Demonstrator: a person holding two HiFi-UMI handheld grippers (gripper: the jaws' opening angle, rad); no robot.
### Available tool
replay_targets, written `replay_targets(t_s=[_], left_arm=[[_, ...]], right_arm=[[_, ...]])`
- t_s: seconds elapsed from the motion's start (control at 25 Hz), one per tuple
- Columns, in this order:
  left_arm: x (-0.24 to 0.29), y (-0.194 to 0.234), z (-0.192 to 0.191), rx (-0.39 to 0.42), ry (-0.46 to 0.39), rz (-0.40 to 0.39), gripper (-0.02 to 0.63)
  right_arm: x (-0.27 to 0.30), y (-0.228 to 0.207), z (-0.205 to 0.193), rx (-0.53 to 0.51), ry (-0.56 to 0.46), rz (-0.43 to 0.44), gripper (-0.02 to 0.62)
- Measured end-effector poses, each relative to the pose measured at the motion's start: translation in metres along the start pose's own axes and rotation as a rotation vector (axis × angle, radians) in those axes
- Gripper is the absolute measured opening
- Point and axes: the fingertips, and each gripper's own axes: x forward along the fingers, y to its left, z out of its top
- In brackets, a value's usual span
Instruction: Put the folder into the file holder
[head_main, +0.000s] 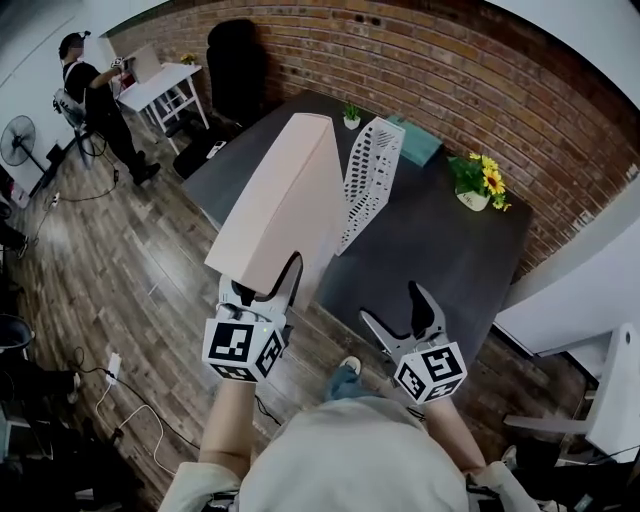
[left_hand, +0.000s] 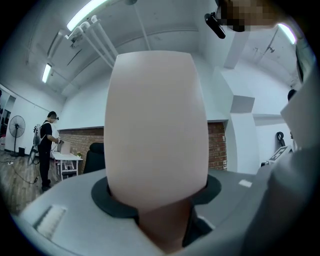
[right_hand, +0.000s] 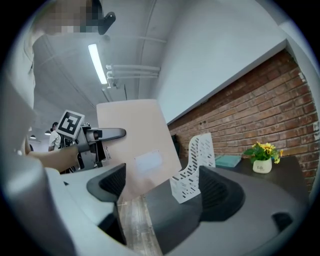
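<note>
A pale pink folder (head_main: 285, 200) stands upright over the near left edge of the dark table (head_main: 440, 250). My left gripper (head_main: 262, 285) is shut on its lower edge. In the left gripper view the folder (left_hand: 157, 130) fills the middle, pinched between the jaws of the left gripper (left_hand: 157, 200). The white perforated file holder (head_main: 370, 180) stands on the table just right of the folder. My right gripper (head_main: 395, 310) hangs open and empty at the table's front edge. The right gripper view shows the folder (right_hand: 132, 145), the left gripper (right_hand: 95, 137) on it, and the file holder (right_hand: 195, 160) beyond the right gripper (right_hand: 165, 190).
Yellow flowers in a white pot (head_main: 478, 185), a small green plant (head_main: 351, 115) and a teal book (head_main: 415, 140) sit along the table's far side by the brick wall. A black chair (head_main: 237, 65), a white desk (head_main: 160, 85) and a person (head_main: 95, 95) are at back left.
</note>
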Motion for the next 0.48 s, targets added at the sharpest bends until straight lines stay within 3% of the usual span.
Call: replay_targets(t_s=[0.48], left_arm=[[0.095,0.017,-0.009,0.002,0.022,-0.090,0.270]], right_arm=[[0.046,-0.053,0.002,0.009,0.004,-0.063,0.430]])
